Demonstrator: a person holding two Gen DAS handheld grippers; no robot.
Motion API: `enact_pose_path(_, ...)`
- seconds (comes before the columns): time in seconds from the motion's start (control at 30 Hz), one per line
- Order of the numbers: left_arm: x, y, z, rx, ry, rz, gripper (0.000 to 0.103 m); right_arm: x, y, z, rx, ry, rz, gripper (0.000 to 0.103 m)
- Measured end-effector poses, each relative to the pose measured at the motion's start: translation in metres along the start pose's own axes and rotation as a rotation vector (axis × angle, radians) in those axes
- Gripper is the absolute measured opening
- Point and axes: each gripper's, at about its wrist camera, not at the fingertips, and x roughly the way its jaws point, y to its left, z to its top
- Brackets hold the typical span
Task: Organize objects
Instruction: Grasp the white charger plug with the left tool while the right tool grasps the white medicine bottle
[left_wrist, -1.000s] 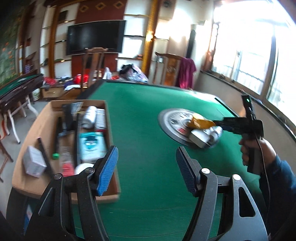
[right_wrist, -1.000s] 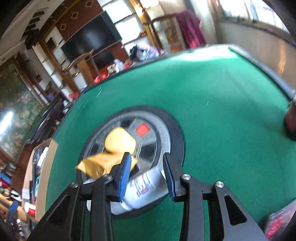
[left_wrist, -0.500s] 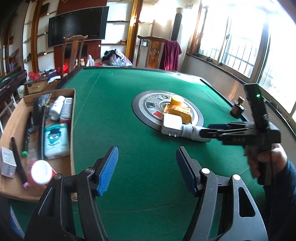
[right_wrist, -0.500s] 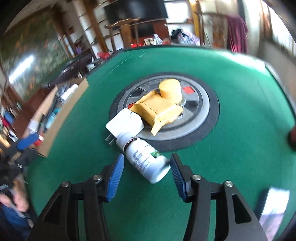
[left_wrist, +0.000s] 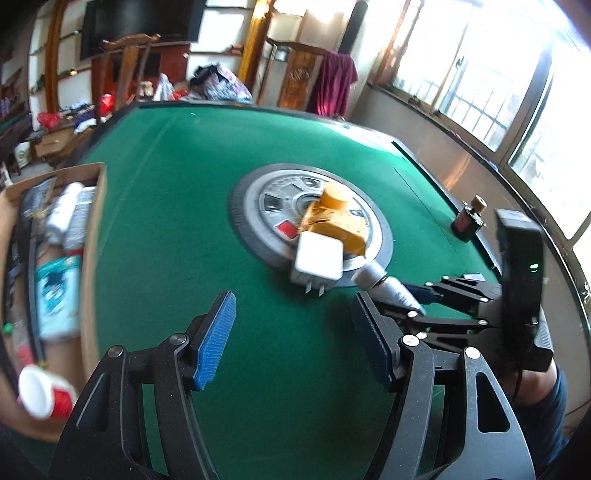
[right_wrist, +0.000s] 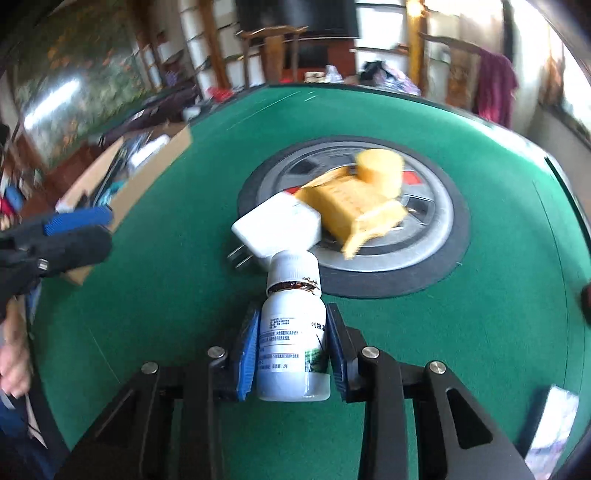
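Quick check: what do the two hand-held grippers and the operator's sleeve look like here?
Both are black, angular linkage frames with silver pivot bolts. The left hand-held gripper has ribbed blue pads on its fingers. The right hand-held gripper has matching blue pads, plus a black upright block with a small green light. A dark blue sleeve shows below it. No cable is clearly visible.

Bright windows (left_wrist: 480, 74), wooden chair (left_wrist: 129, 62), dark television (left_wrist: 140, 18)

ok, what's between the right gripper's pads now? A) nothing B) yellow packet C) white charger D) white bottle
D: the right gripper has just closed, both blue pads against the sides of the white bottle; the charger and packet lie beyond it, untouched.
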Motion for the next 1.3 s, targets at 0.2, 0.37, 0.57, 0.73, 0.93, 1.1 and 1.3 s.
enact_pose_path(0.2,0.05,-0.021,0.024,0.038,0.117,0.063,0.066,-0.026,-0.043,0.005,0.207,-0.113,0.02,0.034)
enact_pose_path(0.37,0.082,-0.03,0.034,0.107,0.176,0.155,0.066,-0.038,-0.061,0.007,0.296,-0.163,0.043,0.034)
enact_pose_path(0.57,0.098,-0.03,0.043,0.118,0.198,0.161,0.066,-0.04,-0.061,0.011,0.314,-0.171,0.073,0.034)
enact_pose_path(0.73,0.112,-0.042,0.041,0.153,0.225,0.153,0.066,-0.038,-0.059,0.01,0.32,-0.166,0.074,0.034)
enact_pose_path(0.93,0.114,-0.034,0.032,0.116,0.175,0.146,0.051,-0.034,-0.057,0.007,0.315,-0.156,0.059,0.034)
enact_pose_path(1.1,0.099,-0.025,0.026,0.082,0.133,0.129,0.045,-0.028,-0.054,0.007,0.299,-0.141,0.055,0.034)
enact_pose_path(1.3,0.062,-0.015,0.017,0.05,0.057,0.099,0.045,-0.024,-0.034,0.006,0.253,-0.138,0.087,0.034)
